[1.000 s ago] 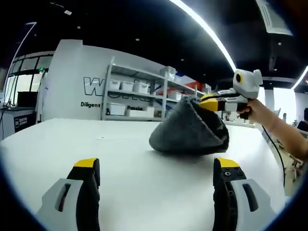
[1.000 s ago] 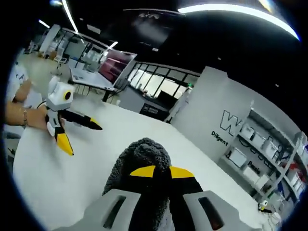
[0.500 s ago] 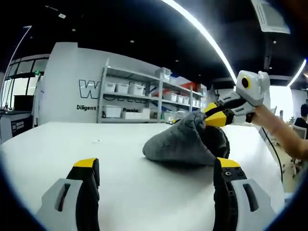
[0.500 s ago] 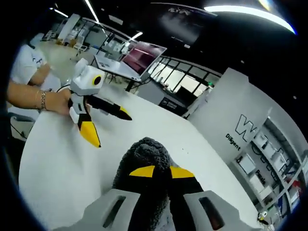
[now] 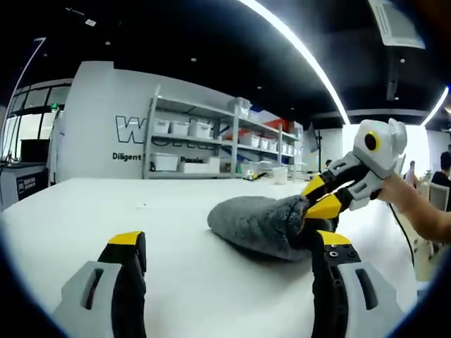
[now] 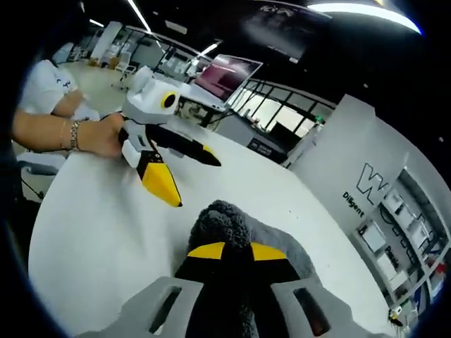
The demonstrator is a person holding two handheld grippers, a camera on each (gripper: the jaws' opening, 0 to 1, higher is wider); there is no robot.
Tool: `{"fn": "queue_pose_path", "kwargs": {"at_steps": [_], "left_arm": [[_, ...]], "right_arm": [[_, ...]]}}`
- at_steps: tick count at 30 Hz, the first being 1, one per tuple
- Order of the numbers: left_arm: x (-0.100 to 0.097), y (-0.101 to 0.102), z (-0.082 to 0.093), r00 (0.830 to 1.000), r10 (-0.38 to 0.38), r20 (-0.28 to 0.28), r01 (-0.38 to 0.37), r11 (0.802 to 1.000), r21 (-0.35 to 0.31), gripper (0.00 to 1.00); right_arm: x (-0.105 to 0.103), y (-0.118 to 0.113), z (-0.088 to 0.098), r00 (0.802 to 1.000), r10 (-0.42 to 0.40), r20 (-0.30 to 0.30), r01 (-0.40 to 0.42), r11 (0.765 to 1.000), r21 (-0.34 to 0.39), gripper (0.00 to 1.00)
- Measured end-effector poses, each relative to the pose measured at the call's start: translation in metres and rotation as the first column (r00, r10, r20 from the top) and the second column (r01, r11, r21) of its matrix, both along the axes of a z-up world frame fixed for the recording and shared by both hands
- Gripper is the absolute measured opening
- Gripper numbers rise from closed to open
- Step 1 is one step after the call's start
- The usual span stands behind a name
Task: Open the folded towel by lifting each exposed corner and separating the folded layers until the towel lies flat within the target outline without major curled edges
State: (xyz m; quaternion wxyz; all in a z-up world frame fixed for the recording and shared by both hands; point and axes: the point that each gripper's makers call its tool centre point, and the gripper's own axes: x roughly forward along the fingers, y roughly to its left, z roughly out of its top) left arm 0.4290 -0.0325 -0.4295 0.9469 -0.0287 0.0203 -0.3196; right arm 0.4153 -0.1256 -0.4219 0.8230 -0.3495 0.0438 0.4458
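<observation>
Right gripper (image 6: 236, 251): yellow-tipped fingers (image 6: 206, 251) pinched tight on an edge of the dark grey fluffy folded towel (image 5: 257, 224), pile bunched up between and just ahead of the tips. In the left gripper view the same gripper (image 5: 318, 198) comes in from the right, clamped on the towel's right end, low, close to the white counter (image 5: 106, 211)

Left gripper (image 5: 232, 246): fingers (image 5: 129, 239) spread wide, nothing between them, hovering above the counter. Seen from the right gripper view (image 6: 173, 165) it sits ahead and to the left of the right fingers, apart from the towel

Towel: a low lump resting on the counter, ahead of the left fingers and off toward the right-hand one, long axis running roughly across the left gripper's line of sight. Near end pinned by the right gripper, far end free and pointing toward the gap in front of the left fingers

Key relation: free end lies closer to the left gripper, so I'd judge the left one should take the next corner, reaching forward and slightly right. Can't see a target outline on the counter. Layers not separated yet, task looks early-to-mid
</observation>
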Motion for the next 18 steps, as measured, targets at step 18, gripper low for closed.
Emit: {"fn": "queue_pose_path", "kwargs": {"at_steps": [18], "left_arm": [[-0.001,-0.001,-0.002,1.0,-0.006,-0.007,0.006,1.0,-0.001,0.95]], "right_arm": [[-0.012,0.006,-0.033,1.0,0.004,-0.019,-0.005,1.0,-0.028,0.1]]}}
